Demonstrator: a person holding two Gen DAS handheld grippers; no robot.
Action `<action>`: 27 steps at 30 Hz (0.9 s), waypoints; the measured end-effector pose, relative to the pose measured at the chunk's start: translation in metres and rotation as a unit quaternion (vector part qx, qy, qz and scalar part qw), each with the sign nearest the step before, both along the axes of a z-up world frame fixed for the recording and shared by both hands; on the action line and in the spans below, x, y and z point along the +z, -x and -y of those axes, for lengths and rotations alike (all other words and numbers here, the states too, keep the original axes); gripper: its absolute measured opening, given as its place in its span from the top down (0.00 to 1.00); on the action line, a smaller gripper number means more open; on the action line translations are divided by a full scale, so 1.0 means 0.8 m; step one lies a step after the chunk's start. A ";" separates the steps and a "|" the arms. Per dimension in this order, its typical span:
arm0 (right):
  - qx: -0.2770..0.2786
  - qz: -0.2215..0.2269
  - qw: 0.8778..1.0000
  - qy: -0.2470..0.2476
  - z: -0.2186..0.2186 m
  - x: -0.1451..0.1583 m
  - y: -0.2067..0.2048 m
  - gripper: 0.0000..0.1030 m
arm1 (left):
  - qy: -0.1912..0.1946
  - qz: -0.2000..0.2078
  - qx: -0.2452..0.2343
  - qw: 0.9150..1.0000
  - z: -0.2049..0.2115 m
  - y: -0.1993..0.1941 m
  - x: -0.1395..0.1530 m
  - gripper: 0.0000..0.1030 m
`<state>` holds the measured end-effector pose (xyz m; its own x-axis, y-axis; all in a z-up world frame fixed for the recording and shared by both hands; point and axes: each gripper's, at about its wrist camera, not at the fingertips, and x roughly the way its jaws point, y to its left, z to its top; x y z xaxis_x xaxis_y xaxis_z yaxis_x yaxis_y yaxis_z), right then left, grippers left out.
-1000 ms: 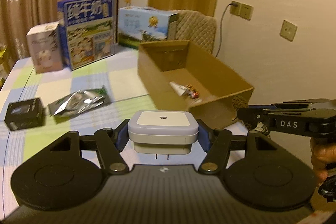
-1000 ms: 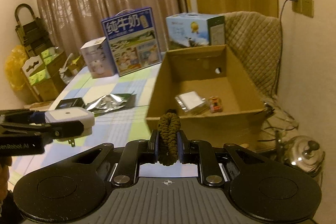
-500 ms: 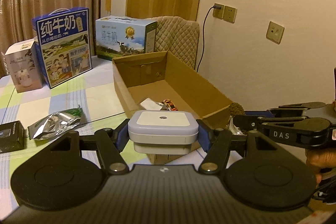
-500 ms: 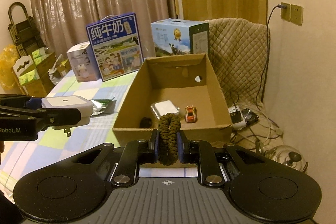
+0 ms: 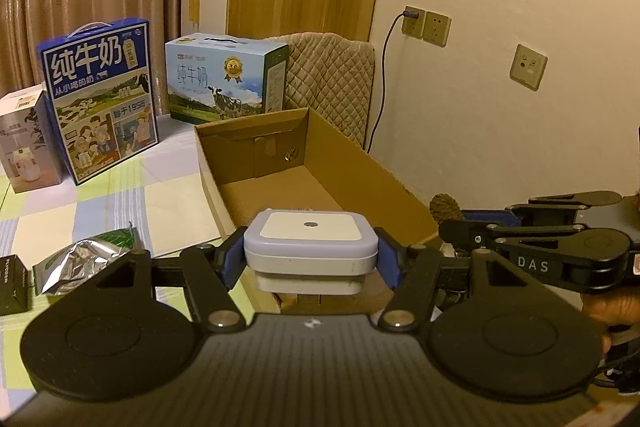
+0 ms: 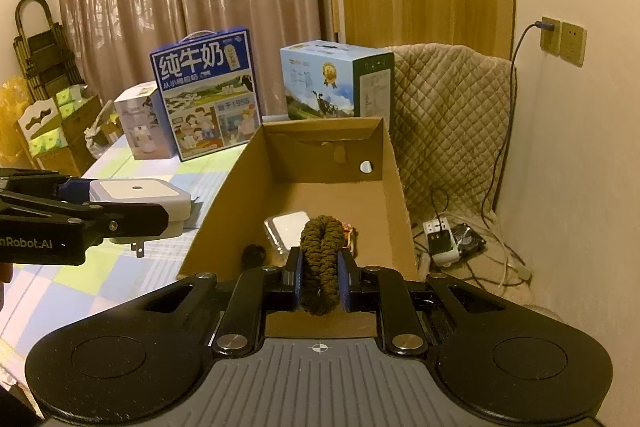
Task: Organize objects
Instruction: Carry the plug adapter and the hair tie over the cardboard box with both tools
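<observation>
Left wrist view first: closer to the cardboard box (image 5: 320,163) now than a second back, with the near corner sliding under the left tongs (image 5: 311,259) instead of sitting off to the side. Clamped on a white plug-in night light (image 5: 310,247): smooth glossy plastic, rounded square, small dot in the middle. Hanging right at the near rim, so probably a drop next. Crinkly foil pouch (image 5: 86,261) and small black box (image 5: 12,283) left lying on the checked table (image 5: 120,195).

Right wrist view: same story, box looms bigger and sits square ahead. Right tongs (image 6: 322,269) squeezed tight on a folded olive braided cord (image 6: 322,247), rough and knotty, poised above the near wall. Already inside: a silvery flat packet (image 6: 288,227), something dark and round, too small to tell what.
</observation>
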<state>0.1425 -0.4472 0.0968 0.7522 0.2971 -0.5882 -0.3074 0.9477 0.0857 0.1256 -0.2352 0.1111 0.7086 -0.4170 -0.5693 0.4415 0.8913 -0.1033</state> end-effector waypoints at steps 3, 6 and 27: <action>0.003 0.003 1.000 0.005 0.001 0.000 -0.013 0.86 | -0.001 -0.001 -0.002 1.000 0.006 -0.013 -0.001 0.42; 0.003 0.003 1.000 0.009 0.002 -0.002 -0.026 0.86 | -0.002 -0.003 -0.004 1.000 0.011 -0.024 -0.004 0.42; -0.002 -0.019 1.000 0.003 0.017 -0.025 -0.093 0.86 | -0.001 -0.041 -0.008 0.999 0.037 -0.100 -0.045 0.42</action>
<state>0.2171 -0.4609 0.0770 0.7305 0.2901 -0.6182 -0.2997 0.9496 0.0915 0.2059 -0.2647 0.0752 0.6523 -0.4268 -0.6264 0.4465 0.8842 -0.1375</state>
